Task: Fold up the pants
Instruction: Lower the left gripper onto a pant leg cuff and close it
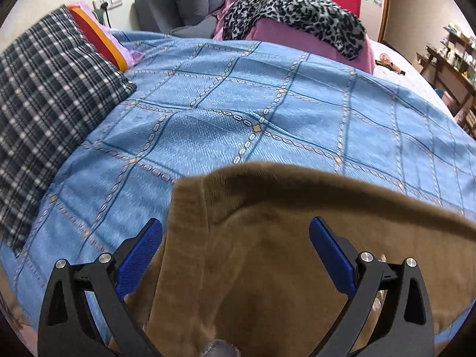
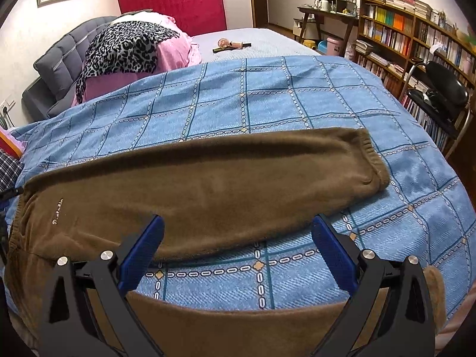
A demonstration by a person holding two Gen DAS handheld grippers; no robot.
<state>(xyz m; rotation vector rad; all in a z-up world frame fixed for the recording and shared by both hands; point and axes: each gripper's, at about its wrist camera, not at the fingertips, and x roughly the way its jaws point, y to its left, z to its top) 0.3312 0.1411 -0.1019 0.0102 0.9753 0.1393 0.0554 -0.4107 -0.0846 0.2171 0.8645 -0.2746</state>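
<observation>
Brown fleece pants (image 2: pixel 208 187) lie spread on a blue checked bedspread (image 2: pixel 267 101). One leg stretches right to its cuff (image 2: pixel 372 157); the other leg (image 2: pixel 238 327) lies nearer, under my right gripper. The waistband is at the left, with small lettering (image 2: pixel 57 214). My right gripper (image 2: pixel 238 250) is open and empty, above the gap between the two legs. In the left wrist view my left gripper (image 1: pixel 236 250) is open and empty, just over the waist end of the pants (image 1: pixel 267 238).
A dark plaid cloth (image 1: pixel 50 113) lies at the left of the bed. A pink quilt with a leopard-print cloth (image 2: pixel 125 47) is piled by the grey headboard. Bookshelves (image 2: pixel 416 35) and a black chair (image 2: pixel 443 89) stand at the right.
</observation>
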